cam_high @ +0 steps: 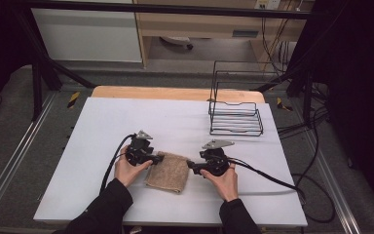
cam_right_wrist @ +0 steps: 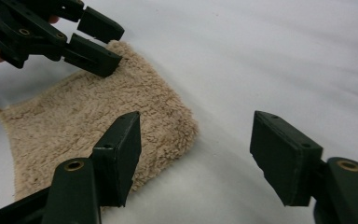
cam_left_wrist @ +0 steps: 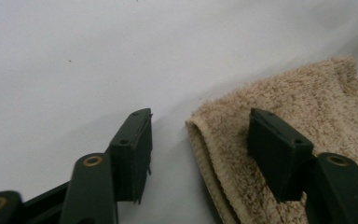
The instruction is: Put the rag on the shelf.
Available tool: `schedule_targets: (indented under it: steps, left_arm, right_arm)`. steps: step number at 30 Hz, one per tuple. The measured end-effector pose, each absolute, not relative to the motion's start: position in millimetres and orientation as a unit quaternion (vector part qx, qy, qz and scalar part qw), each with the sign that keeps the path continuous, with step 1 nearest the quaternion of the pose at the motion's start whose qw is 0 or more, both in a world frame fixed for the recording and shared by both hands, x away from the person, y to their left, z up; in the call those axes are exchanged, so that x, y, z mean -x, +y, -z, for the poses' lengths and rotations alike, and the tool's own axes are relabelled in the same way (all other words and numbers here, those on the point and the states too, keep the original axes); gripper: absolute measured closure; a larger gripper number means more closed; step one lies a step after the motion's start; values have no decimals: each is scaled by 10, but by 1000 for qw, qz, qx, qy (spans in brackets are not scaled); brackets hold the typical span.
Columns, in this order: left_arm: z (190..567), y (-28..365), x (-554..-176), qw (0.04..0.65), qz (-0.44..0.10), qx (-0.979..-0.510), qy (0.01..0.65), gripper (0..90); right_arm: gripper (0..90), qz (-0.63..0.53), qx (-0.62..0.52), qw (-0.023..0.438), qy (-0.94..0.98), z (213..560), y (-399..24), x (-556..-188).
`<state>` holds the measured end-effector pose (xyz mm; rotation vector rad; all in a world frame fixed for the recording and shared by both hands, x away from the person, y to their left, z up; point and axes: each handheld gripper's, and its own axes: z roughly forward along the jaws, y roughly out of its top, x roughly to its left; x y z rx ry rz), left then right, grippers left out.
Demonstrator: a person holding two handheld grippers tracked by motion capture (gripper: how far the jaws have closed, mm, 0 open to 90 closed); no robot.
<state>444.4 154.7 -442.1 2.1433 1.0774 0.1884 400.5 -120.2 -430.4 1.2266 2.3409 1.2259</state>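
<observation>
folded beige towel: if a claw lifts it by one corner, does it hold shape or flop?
The folded towel will probably flop: it's soft terry lying limp on the table. The layers will likely fall open, since nothing pins the fold. It looks light and fuzzy, so slipping seems unlikely.

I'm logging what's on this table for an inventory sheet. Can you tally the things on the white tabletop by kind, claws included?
Folded beige towel: 1
Black wire rack: 1
Hand-held claws: 2, the left claw and the right claw, both open at opposite edges of the towel
Total: 4
</observation>
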Motion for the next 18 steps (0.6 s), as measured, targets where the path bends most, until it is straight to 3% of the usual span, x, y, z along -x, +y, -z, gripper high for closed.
schedule_targets:
  steps: [7, 11, 18]
  left_arm:
    - [4443, 1525, -4445, 364, -60, -833, 412, 571]
    - [4438, 1493, -4427, 363, -54, -835, 410, 682]
    - [4412, 1464, -4406, 355, -61, -843, 400, 798]
  right_arm:
    - [403, -415, -442, 96, 789, 4409, -1139, -4059]
    - [481, -415, -454, 88, 783, 4468, -1106, -4090]
    - [594, -419, -464, 71, 777, 4533, -1046, -4128]
